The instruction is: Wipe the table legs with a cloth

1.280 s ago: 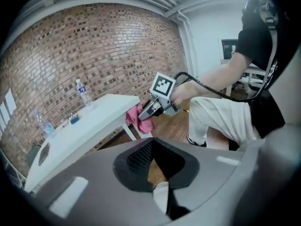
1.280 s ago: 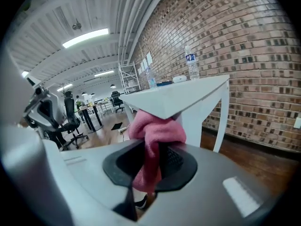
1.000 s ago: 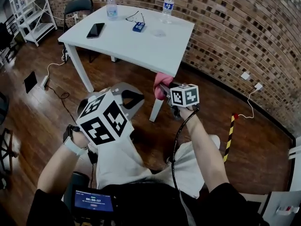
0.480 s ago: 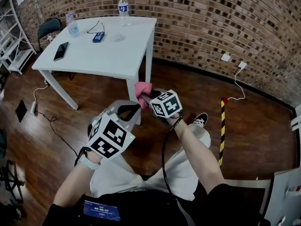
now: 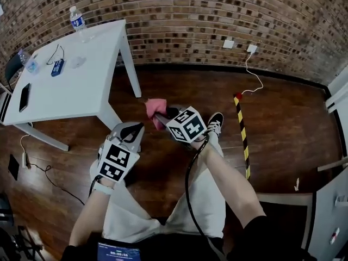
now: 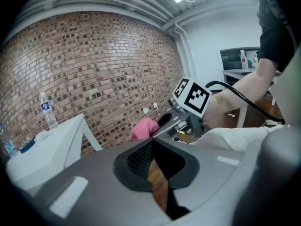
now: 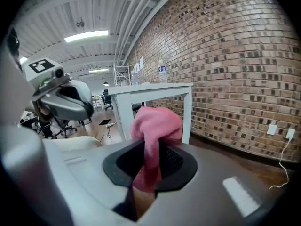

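We see right claw point(image 5: 162, 116) pinching pink cloth point(image 5: 154, 108) near white desk leg point(image 5: 112, 116); left claw point(image 5: 133, 129) closed, nothing inside.

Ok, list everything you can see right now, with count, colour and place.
square white table: one, white, upper left beside brick wall
clear plastic water bottles: two, clear, on the table
flat black phone: one, black, on the table
small blue object: one, blue, on the table
striped floor strip: one, yellow and black, on wooden floor, right
pink cloth: one, pink, centre, clamped between jaws
right gripper: one, grey, shut on the cloth
left gripper: one, grey, jaws together, empty
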Motion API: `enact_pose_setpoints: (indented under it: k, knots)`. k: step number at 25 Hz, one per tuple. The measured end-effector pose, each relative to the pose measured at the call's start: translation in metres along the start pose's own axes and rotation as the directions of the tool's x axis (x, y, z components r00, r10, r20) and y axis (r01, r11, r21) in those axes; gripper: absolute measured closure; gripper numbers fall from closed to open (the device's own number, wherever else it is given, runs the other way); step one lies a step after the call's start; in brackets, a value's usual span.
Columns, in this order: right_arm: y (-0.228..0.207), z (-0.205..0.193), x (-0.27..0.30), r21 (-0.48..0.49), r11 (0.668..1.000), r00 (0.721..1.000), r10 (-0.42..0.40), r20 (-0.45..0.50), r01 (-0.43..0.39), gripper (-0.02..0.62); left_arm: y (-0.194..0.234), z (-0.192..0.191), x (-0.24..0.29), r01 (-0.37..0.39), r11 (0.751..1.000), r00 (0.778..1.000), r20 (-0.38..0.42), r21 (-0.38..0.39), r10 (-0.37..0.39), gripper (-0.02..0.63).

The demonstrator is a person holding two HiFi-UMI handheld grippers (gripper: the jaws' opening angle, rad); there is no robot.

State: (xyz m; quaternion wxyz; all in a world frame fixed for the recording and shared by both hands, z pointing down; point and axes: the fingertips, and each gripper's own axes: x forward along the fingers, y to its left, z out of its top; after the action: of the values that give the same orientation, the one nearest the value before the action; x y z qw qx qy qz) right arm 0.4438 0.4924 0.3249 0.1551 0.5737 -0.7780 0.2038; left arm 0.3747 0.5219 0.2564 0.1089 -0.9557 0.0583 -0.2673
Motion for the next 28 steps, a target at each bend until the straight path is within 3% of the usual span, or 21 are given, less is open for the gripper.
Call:
enact_pose_setpoints:
  k: [6,14,20,28]
  knots:
    - [-0.023,-0.034,0.006,-0.06,0.998,0.999,0.015,-0.028,-0.017,0.545,0.007,-0.051,0.065,0.007,0.991,1.0,-0.016,-0.13,-0.01,0.606]
    - [-0.05,-0.061,0.041,-0.054,0.997,0.995,0.043,-0.089,-0.048,0.545,0.025,-0.096,0.127,0.039,0.978,0.998,-0.045,-0.203,-0.049,0.606]
    - [-0.068,-0.058,0.058,-0.089,0.992,0.988,0.081,-0.129,-0.093,0.545,0.043,-0.096,0.154,0.006,0.973,1.0,-0.026,-0.229,-0.012,0.606]
    - [-0.103,-0.031,0.079,-0.144,0.978,0.981,0.13,-0.141,-0.151,0.545,0.088,-0.082,0.182,-0.106,0.957,0.994,-0.004,-0.27,0.109,0.606]
